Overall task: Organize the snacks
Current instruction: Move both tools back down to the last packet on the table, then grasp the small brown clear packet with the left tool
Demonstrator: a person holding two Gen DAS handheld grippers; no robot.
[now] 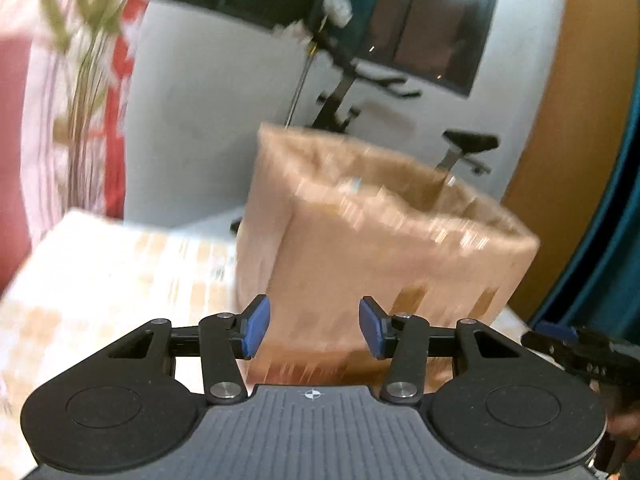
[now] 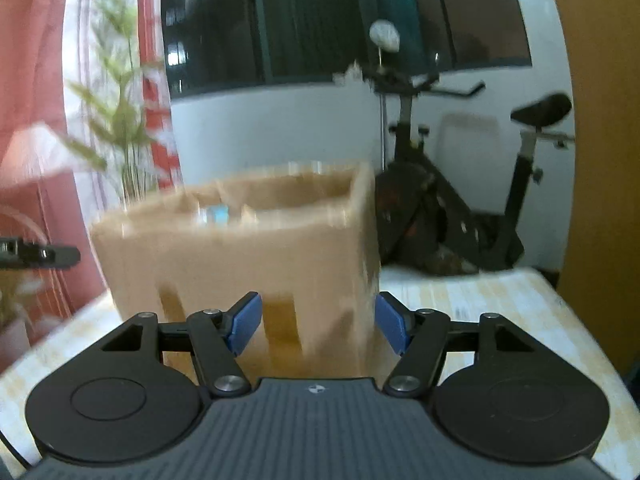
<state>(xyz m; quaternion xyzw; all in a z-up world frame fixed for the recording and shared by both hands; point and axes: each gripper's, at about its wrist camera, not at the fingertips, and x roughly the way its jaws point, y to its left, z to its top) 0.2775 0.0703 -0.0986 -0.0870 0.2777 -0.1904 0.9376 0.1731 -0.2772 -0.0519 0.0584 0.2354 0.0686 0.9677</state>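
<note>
An open brown cardboard box (image 1: 384, 248) stands on the table just ahead of both grippers; it also shows in the right wrist view (image 2: 248, 252). Something pale blue (image 2: 218, 213) shows inside its top, blurred. My left gripper (image 1: 314, 328) is open and empty, close to the box's near side. My right gripper (image 2: 318, 322) is open and empty, facing the box's front right corner. The right gripper's tip shows at the right edge of the left wrist view (image 1: 560, 334). Both views are motion-blurred.
The table (image 1: 100, 280) has a pale checked cloth. An exercise bike (image 2: 460, 208) stands behind the table by a white wall. A green plant (image 2: 120, 120) and red-and-white curtains are at the left. A wooden panel (image 2: 600, 120) is at the right.
</note>
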